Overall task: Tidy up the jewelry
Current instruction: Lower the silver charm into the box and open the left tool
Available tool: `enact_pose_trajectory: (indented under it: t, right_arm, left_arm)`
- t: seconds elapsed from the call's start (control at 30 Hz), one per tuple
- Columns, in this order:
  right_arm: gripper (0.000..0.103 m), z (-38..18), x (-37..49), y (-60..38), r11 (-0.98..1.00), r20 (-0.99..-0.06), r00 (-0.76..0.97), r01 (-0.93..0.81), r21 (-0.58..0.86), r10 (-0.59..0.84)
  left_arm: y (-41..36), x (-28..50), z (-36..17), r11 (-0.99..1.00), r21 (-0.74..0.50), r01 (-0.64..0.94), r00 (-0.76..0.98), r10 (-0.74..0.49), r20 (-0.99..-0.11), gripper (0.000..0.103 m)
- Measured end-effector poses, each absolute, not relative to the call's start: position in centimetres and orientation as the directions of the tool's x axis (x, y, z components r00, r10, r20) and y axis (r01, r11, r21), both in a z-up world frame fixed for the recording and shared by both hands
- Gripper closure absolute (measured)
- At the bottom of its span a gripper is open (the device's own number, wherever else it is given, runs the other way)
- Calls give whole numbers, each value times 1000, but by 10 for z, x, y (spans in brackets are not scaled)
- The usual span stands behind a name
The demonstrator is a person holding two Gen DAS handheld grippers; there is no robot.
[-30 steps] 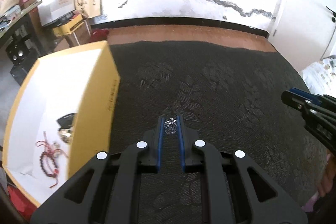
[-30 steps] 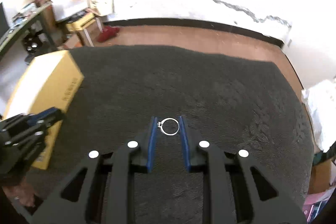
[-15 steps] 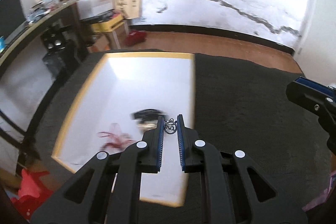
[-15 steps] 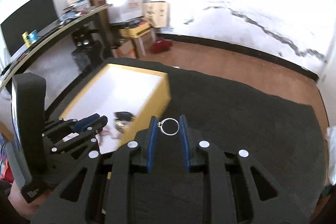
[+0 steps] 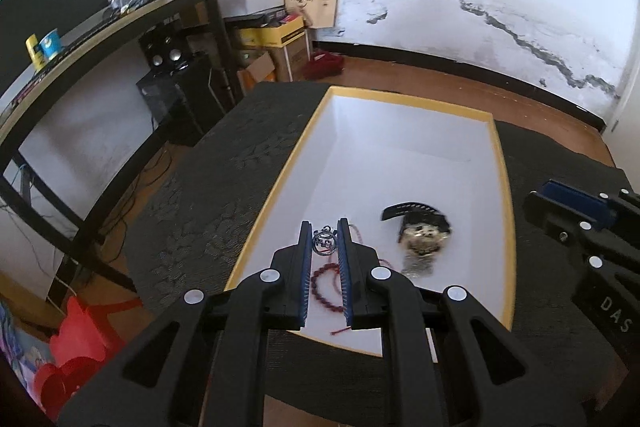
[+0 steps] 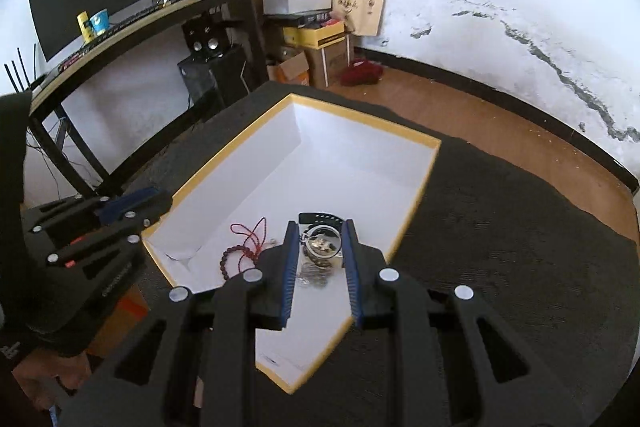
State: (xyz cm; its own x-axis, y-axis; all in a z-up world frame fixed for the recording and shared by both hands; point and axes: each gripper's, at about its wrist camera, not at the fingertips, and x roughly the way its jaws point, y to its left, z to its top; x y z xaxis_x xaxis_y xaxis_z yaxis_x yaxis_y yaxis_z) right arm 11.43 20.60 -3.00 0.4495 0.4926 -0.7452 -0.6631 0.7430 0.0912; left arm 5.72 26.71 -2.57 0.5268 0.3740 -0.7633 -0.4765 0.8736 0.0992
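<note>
Left wrist view: the left gripper (image 5: 325, 241), nearly closed, pinches a small silver charm (image 5: 323, 242) over the near left of the yellow-rimmed, white-lined open box (image 5: 505, 187). In the box lie a red beaded cord bracelet (image 5: 324, 285) and a blurred gold watch with black strap (image 5: 422, 235). "DAS" shows on the right gripper (image 5: 568, 201).

Right wrist view: the right gripper (image 6: 320, 241), narrowly parted, clamps a thin silver ring (image 6: 321, 241) above the watch (image 6: 316, 269); the bracelet (image 6: 240, 251) lies left.
</note>
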Motion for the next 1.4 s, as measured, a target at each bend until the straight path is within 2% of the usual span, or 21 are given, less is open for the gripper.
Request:
enact_pose_trajectory:
  t: [0.83,0.9,0.93,0.97,1.0,1.1,1.4]
  right_arm:
    - [81,-50,124,227,738,-763,434,-670,82,478]
    - [81,-50,125,226,739,-763,434,-668,84,479]
    - [81,-50,125,226,740,-762,435,-667,84,479]
    - [81,-50,126,226,740,-762,435,-667,85,480]
    - [81,-49,126,226,741,-761,436,-666,86,480]
    - [81,-49,127,225,743,-758,439,-663,88,482]
    - [81,-49,126,228,740,-759,436,-667,88,483]
  left_arm:
    - [301,82,-82,860,76,-505,463,344,-817,90]
    - [302,84,-84,862,69,-502,458,333,-824,87]
    - [301,84,-86,862,75,-502,451,334,-828,68]
    - [301,86,-88,860,86,-503,438,340,-832,23]
    - [300,85,-88,857,91,-507,439,347,-829,9]
    - [294,83,-85,860,109,-498,460,369,-807,7]
    - [289,77,-87,869,91,-487,458,342,-820,7]
